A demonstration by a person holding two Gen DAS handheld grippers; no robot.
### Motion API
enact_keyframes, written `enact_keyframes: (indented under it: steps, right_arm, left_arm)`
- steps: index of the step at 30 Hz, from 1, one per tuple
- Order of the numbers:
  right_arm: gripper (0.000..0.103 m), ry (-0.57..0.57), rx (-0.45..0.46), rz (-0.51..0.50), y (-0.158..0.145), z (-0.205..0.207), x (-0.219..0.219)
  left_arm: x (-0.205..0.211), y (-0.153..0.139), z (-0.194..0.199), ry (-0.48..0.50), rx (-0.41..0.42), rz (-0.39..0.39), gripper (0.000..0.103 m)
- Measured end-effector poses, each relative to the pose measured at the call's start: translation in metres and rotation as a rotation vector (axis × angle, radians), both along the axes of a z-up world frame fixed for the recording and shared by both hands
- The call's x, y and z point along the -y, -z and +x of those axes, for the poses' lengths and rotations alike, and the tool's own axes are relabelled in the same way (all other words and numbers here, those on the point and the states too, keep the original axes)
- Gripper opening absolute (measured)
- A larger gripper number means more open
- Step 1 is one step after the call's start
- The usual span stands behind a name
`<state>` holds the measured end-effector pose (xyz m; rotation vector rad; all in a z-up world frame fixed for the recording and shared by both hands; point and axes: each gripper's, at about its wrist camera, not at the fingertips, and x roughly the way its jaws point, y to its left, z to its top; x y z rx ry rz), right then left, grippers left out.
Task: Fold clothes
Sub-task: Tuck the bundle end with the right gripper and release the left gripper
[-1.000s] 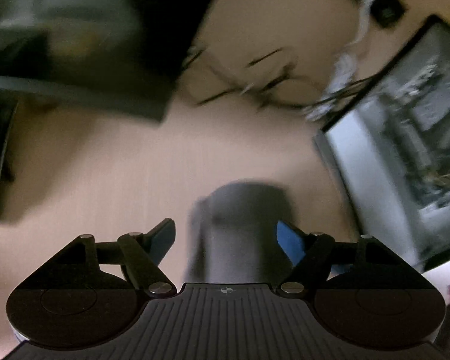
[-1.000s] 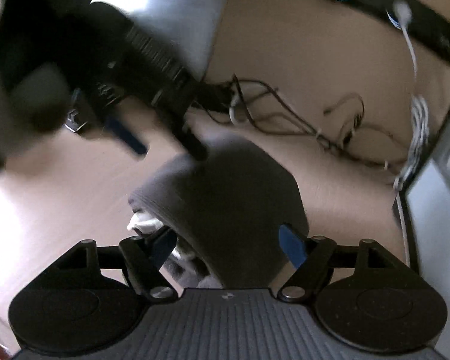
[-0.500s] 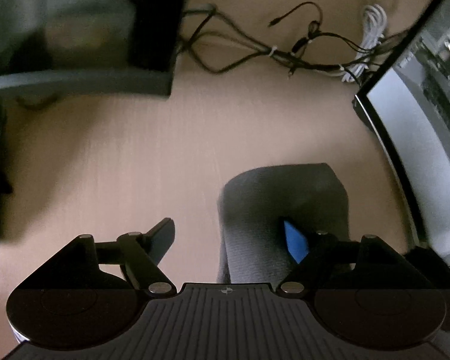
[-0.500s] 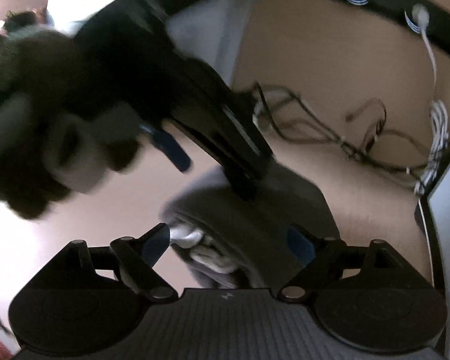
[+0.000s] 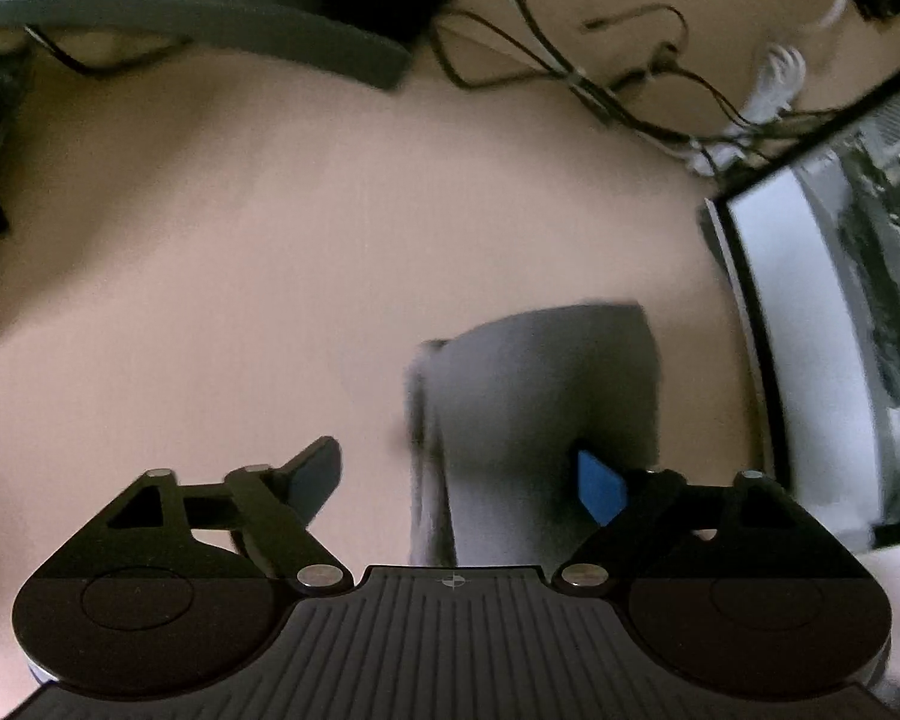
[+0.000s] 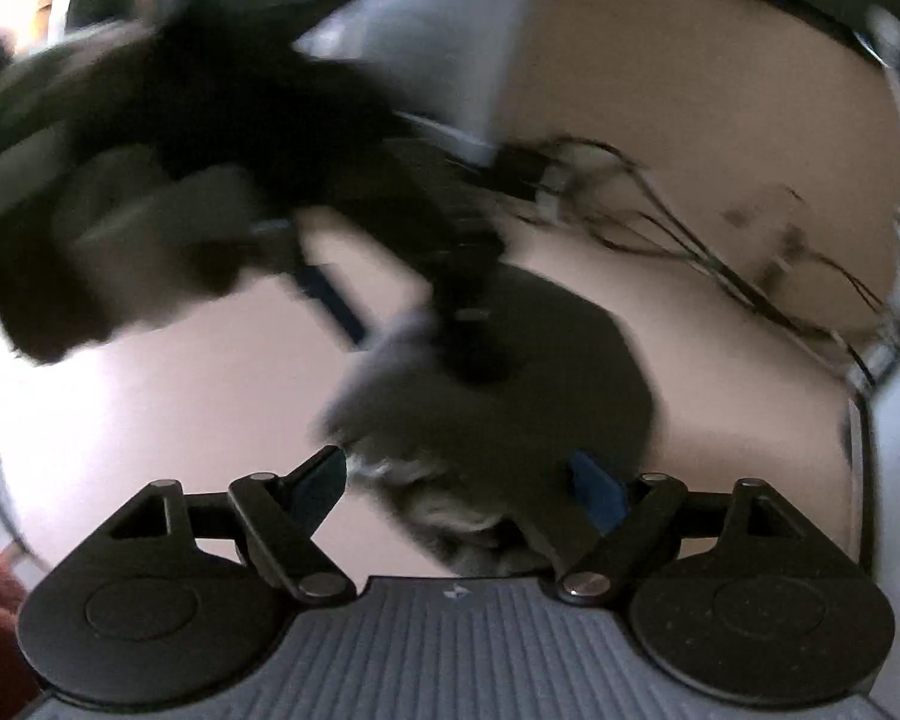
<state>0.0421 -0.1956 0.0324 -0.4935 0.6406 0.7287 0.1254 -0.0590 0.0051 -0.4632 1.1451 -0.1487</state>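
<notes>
A folded grey knit garment lies flat on the pale beige tabletop, to the right of the table's middle and near a dark-framed monitor at the right edge. In the left wrist view its long axis runs from the camera away toward the tangle of black and white cables at the back, with the squared far end pointing that way.

The left gripper has just been opening; its jaws stand wide, the right blue pad over the cloth and the left over bare table, pressing nothing.

The right gripper also stands wide apart, straddling the garment's near end, where pale lining shows, without pinching it. The picture is blurred.
</notes>
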Motion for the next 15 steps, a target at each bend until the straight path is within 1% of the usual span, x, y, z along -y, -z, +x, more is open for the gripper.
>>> enact_keyframes:
  steps: [3, 4, 6, 8, 9, 10, 12, 13, 14, 15]
  right_arm:
    - [0.084, -0.028, 0.014, -0.005, 0.007, -0.007, -0.014]
    - [0.084, -0.023, 0.008, 0.000, 0.008, -0.005, -0.013]
    - [0.084, -0.004, -0.016, 0.019, 0.007, 0.002, -0.008]
    - [0.085, 0.033, -0.044, 0.042, 0.006, 0.010, 0.000]
    - [0.085, 0.056, -0.056, 0.060, 0.004, 0.013, 0.005]
    - [0.085, 0.079, -0.068, 0.078, 0.003, 0.017, 0.010]
    - [0.085, 0.110, -0.093, 0.139, -0.005, 0.020, 0.022]
    - [0.085, 0.122, -0.093, 0.162, -0.008, 0.018, 0.026]
    - [0.085, 0.134, -0.091, 0.184, -0.011, 0.016, 0.030]
    - [0.085, 0.147, -0.090, 0.206, -0.014, 0.014, 0.033]
  left_arm:
    - [-0.008, -0.006, 0.000, -0.009, 0.025, 0.028, 0.091]
    - [-0.010, -0.011, -0.002, -0.011, 0.038, 0.035, 0.089]
    - [-0.005, -0.027, -0.008, 0.001, 0.097, 0.066, 0.085]
    - [0.003, -0.047, -0.017, 0.045, 0.181, 0.077, 0.085]
    - [0.007, -0.055, -0.020, 0.069, 0.211, 0.073, 0.083]
    - [0.011, -0.061, -0.022, 0.094, 0.228, 0.078, 0.078]
    - [0.019, -0.060, -0.019, 0.123, 0.221, 0.124, 0.074]
    - [0.021, -0.053, -0.015, 0.122, 0.200, 0.161, 0.067]
    - [0.020, -0.044, -0.010, 0.110, 0.163, 0.185, 0.064]
    - [0.018, -0.034, -0.005, 0.094, 0.121, 0.174, 0.065]
